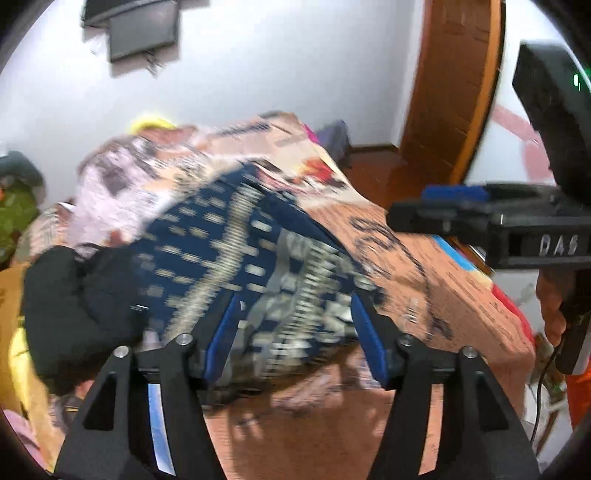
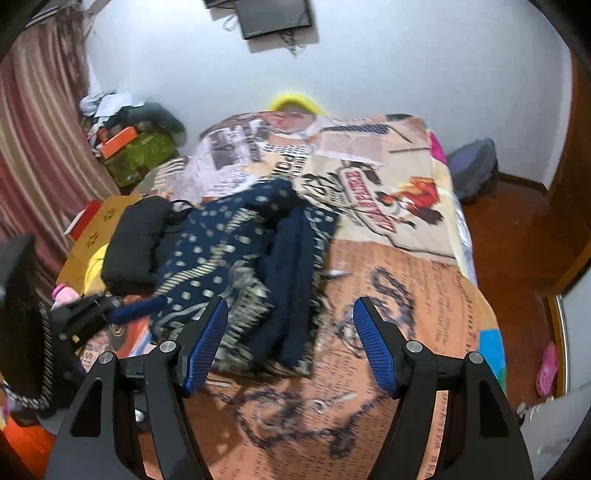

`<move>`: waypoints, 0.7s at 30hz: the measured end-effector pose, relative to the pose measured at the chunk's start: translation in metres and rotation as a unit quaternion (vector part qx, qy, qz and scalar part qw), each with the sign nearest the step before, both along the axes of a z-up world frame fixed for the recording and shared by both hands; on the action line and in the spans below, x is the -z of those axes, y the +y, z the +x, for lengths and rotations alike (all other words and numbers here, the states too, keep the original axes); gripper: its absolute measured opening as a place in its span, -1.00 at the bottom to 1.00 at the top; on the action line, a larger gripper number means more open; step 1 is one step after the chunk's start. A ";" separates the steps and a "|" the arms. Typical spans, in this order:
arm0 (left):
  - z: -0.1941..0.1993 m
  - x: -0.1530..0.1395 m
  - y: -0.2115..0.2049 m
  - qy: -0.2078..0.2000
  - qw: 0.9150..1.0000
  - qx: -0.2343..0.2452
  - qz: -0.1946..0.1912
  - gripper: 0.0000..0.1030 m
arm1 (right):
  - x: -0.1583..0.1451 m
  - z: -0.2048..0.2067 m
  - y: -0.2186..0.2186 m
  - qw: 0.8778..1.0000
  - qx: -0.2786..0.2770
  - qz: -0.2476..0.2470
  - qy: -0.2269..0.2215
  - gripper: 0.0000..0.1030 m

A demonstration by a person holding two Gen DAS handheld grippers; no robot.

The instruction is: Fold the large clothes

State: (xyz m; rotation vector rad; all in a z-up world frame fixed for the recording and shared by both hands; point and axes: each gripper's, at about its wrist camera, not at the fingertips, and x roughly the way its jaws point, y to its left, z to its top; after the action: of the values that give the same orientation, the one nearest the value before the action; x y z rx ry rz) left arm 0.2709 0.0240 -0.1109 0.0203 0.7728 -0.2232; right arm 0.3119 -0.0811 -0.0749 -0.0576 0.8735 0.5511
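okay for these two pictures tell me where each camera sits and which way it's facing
Left wrist: on the left claw, tilted down, close over the blue garment on the bed; its open fingers show, plus the right claw and a hand.
Right wrist: on the right claw, higher, looking down the bed toward the wall; its open fingers and the left claw show.
Shared: garment, black bundle, wall screen.
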 end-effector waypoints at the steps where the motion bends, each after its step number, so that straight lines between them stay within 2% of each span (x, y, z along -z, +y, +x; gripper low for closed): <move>1: -0.001 -0.004 0.011 -0.010 1.000 -0.014 0.006 0.29 | 0.002 0.001 0.006 1.000 -0.006 0.001 0.000 0.35; 3: 0.004 -0.005 0.031 -0.018 0.999 -0.040 0.015 0.42 | 0.008 0.005 0.022 1.000 -0.019 -0.002 0.002 0.36; 5: 0.012 0.001 0.051 -0.012 0.997 -0.073 0.023 0.42 | 0.015 0.008 0.034 1.000 -0.026 -0.007 0.006 0.36; 11: 0.030 0.050 0.093 0.063 0.990 -0.122 -0.013 0.42 | 0.052 0.018 0.042 0.998 -0.022 -0.025 0.050 0.36; 16: 0.025 0.075 0.098 0.086 0.988 -0.118 -0.056 0.43 | 0.079 0.020 0.024 0.995 -0.005 -0.068 0.079 0.36; 21: 0.020 0.073 0.098 0.090 0.989 -0.102 -0.056 0.43 | 0.081 0.016 0.016 0.993 -0.013 -0.076 0.088 0.36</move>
State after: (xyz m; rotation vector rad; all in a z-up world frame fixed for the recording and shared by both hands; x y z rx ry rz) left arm 0.2906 0.1223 -0.1841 -0.1864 0.9345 -0.0748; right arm 0.3280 -0.0652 -0.1564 -0.1610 1.0880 0.5191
